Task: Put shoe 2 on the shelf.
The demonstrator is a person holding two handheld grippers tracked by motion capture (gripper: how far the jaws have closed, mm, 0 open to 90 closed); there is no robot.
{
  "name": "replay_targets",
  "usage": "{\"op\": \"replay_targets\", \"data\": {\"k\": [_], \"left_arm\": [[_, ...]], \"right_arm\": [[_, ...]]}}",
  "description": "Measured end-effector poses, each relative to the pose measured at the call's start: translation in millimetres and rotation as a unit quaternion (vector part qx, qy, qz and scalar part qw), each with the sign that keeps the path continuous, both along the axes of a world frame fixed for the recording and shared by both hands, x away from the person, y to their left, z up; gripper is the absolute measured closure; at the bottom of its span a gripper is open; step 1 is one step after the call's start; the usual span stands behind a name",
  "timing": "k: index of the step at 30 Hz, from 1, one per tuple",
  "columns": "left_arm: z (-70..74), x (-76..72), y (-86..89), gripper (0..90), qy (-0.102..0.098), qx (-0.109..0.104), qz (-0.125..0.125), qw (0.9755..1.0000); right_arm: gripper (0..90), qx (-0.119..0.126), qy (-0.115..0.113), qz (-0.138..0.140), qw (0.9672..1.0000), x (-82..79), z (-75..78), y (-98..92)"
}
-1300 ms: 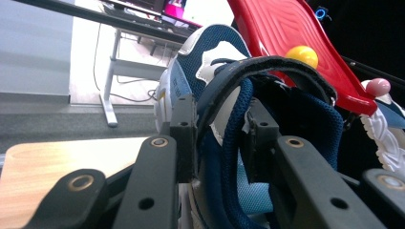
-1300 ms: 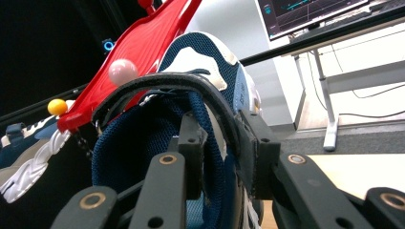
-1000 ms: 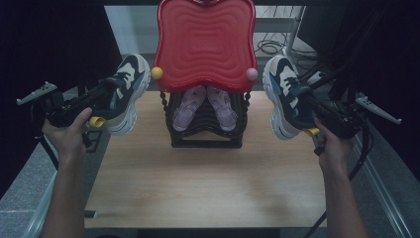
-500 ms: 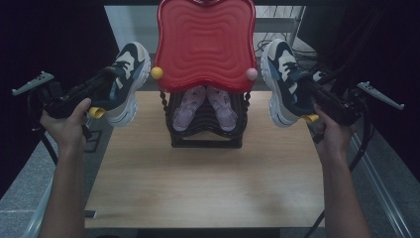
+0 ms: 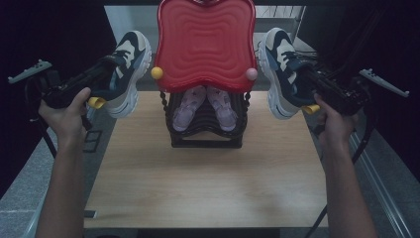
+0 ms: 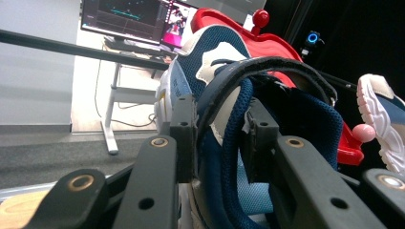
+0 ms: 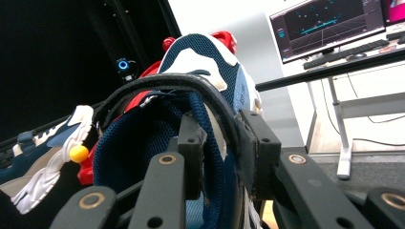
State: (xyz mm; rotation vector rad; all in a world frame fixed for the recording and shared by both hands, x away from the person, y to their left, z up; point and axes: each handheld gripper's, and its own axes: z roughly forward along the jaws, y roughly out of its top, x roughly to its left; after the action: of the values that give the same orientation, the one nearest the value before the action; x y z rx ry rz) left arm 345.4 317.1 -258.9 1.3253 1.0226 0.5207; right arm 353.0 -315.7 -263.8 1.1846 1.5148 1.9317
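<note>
Left sneaker (image 5: 125,69), navy and white, is gripped at its collar by the left tool (image 5: 106,69) and held in the air, off the surface (image 5: 208,183). High view: right sneaker (image 5: 281,69) is gripped the same way by the right tool (image 5: 302,74). Between the 2 tools stands a black shoe rack (image 5: 205,126) with a red wavy lid (image 5: 205,42) on top; a pair of pink shoes (image 5: 205,106) sits inside, below tool level. Each sneaker hangs just beside the lid, toe pointing away from the hand (image 5: 69,116).

Left gripper view: both pads clamp the collar wall of the left sneaker (image 6: 224,119), 1 inside, 1 outside. Red lid (image 6: 286,57) lies beyond it.

Right gripper view: pads clamp the right sneaker (image 7: 200,109) collar likewise; the left sneaker (image 7: 43,143) shows far left.
</note>
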Motion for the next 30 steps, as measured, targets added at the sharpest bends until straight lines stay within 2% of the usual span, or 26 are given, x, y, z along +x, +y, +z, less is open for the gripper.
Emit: {"op": "replay_targets", "data": {"k": [6,12,21,26,30], "left_arm": [[6.3,7.7,-3.8,70.8,0.002,-0.012,-0.002,0.9999],[13.9,12.3,-12.4,70.7,-0.001,-0.01,-0.004,0.9999],[35.6,17.6,-35.4,70.7,-0.019,-0.011,-0.014,0.9997],[44.7,23.3,-46.8,70.7,-0.018,-0.009,-0.023,0.9995],[47.9,27.4,-52.8,70.7,-0.017,-0.019,-0.029,0.9993]], "right_arm": [[72.3,0.0,-0.005,0.005,1.0,4.7,12.3,8.6],[72.2,-0.005,-0.005,0.014,0.9999,8.9,26.6,19.4],[72.2,-0.011,-0.003,0.019,0.9998,21.0,45.1,36.1],[72.2,-0.017,-0.001,0.028,0.9995,25.5,50.1,49.1],[72.4,-0.017,-0.005,0.032,0.9993,27.0,56.5,57.0]]}}
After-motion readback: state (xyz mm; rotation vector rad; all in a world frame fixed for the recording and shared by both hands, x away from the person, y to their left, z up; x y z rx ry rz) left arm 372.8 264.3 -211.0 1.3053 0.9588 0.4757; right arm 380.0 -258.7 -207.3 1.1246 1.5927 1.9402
